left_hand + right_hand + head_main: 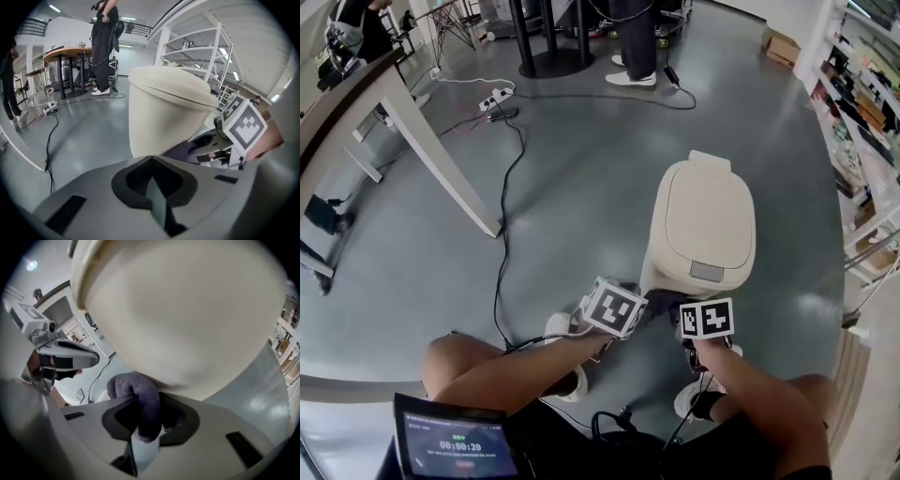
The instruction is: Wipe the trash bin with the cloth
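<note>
A cream trash bin [705, 225] with a closed lid stands on the grey floor. Both grippers are low at its near side. My right gripper [684, 309] is shut on a purple-grey cloth [140, 401], and the cloth presses against the bin's curved wall [187, 310]. In the left gripper view the same cloth [180, 151] shows between the right gripper [213, 145] and the bin [164, 108]. My left gripper [151, 161] is shut with nothing in it, just short of the bin's side; in the head view the left gripper [643, 306] lies beside the right one.
A black cable [504, 234] runs across the floor left of the bin to a power strip [495, 98]. A table with white legs [431, 150] stands at the left, and shelves [862, 112] at the right. A person's legs [633, 42] stand behind. A timer screen [455, 450] is at the bottom left.
</note>
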Tool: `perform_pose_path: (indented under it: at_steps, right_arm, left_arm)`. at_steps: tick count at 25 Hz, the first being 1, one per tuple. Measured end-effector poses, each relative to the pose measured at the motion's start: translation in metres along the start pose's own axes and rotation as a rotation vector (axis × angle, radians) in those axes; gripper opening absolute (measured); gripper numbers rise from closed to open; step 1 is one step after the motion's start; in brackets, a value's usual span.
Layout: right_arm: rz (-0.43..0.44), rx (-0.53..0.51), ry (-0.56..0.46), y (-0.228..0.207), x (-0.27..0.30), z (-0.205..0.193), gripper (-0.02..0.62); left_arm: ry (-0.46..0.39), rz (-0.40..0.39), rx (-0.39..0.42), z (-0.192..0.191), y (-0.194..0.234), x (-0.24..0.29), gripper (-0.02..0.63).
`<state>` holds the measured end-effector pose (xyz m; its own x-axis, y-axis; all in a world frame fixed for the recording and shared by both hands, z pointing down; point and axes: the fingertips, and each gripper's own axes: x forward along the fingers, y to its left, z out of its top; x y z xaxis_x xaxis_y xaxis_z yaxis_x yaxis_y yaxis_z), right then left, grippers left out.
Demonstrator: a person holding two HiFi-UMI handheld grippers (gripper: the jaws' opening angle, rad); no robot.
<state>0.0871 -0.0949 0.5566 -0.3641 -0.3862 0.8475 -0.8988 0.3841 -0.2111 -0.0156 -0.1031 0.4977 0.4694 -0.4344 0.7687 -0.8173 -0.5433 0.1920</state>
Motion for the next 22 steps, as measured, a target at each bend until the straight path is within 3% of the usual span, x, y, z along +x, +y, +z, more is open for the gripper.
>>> perform_pose_path:
  at_steps: [7,22]
  right_arm:
    - [-0.050,0.034,-0.002,-0.048,-0.007,-0.021,0.089]
    - [-0.113,0.115,-0.052,-0.098,-0.036,-0.034,0.089]
  left_arm:
    - [0.042,-0.035,0.043,-0.006,-0.027,0.026,-0.003]
    - [0.083,-0.119,0.188,0.006,-0.087,0.047,-0.003]
